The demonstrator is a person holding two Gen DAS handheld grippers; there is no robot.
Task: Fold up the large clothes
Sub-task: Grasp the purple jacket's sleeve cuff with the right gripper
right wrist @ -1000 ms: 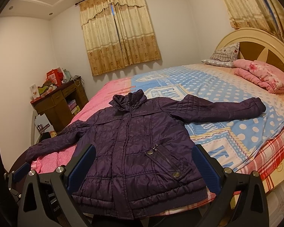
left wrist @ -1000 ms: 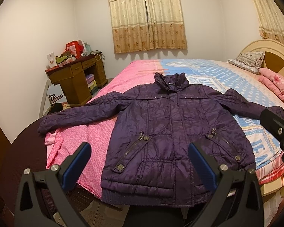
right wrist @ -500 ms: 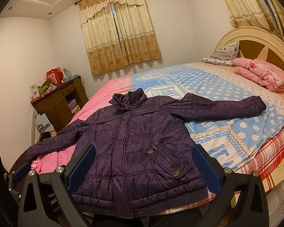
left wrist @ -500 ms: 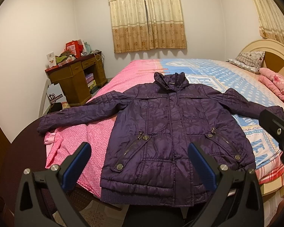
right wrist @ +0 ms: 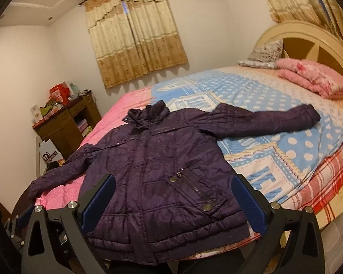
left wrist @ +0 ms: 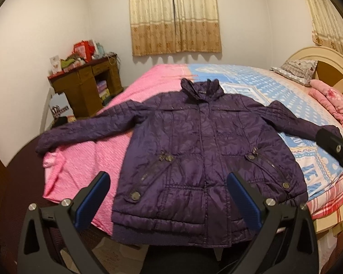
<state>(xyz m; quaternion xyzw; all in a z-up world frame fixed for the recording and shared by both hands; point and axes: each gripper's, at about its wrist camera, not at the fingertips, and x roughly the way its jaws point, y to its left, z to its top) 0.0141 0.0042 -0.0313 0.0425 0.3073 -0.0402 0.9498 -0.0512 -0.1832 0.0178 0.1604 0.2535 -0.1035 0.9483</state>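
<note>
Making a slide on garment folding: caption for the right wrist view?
Open right tool above the hem of a purple jacket spread flat, sleeves out, on the bed.

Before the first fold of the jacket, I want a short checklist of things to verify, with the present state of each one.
1. Jacket lies flat, front up, on the bed: ok.
2. Both sleeves spread out to the sides: ok.
3. Left gripper jaws apart and holding nothing: ok.
4. Right gripper jaws apart and holding nothing: ok.
5. Hem fully on the bed: not ok, it hangs a little over the near edge.
6. Front zip closed: cannot tell, the picture is too blurred.
</note>
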